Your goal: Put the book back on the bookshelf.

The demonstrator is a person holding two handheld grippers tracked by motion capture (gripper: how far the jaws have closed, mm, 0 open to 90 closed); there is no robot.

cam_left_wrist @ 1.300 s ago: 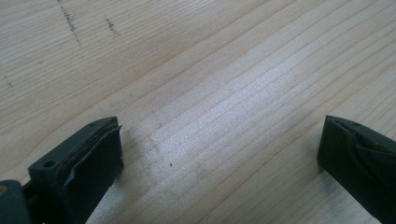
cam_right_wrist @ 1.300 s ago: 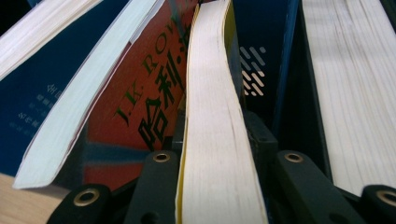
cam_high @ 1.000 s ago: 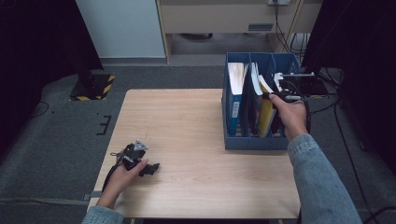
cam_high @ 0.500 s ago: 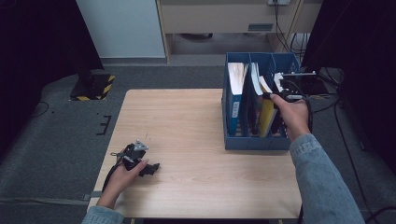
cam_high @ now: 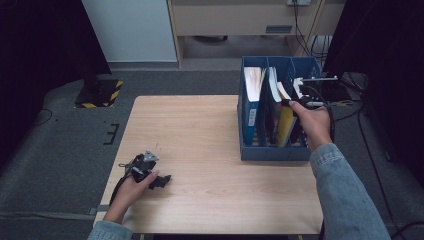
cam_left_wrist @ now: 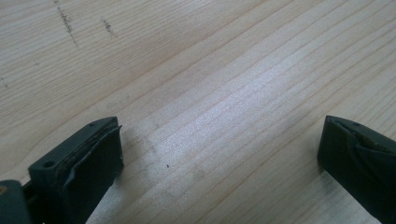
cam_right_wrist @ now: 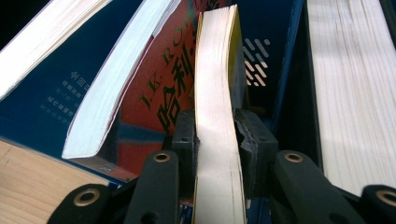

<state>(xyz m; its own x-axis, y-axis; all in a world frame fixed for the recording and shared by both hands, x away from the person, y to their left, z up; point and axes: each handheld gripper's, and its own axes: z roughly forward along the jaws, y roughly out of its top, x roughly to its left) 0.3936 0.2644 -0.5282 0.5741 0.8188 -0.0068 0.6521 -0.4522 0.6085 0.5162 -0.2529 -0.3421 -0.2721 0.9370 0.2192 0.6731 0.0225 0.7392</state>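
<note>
A blue three-slot file holder (cam_high: pixel 272 152) stands on the right of the wooden table (cam_high: pixel 200 130) with several books upright in it. My right gripper (cam_high: pixel 296 103) reaches into it from above. In the right gripper view that gripper (cam_right_wrist: pixel 215 135) is shut on the page edge of a thin yellow-covered book (cam_right_wrist: pixel 215 70), also seen as the yellow book (cam_high: pixel 286 125) in the high view. A red book (cam_right_wrist: pixel 163 88) leans just left of it. My left gripper (cam_high: pixel 161 181) rests low on the table's front left, open over bare wood (cam_left_wrist: pixel 219 154), with nothing between its jaws.
A thick white-paged book (cam_right_wrist: pixel 355 93) fills the slot to the right of the held one, and another pale book (cam_right_wrist: pixel 102 102) leans at the left. Cables (cam_high: pixel 345 102) lie on the floor beyond the holder. A yellow-black striped stand base (cam_high: pixel 100 92) sits on the carpet at far left.
</note>
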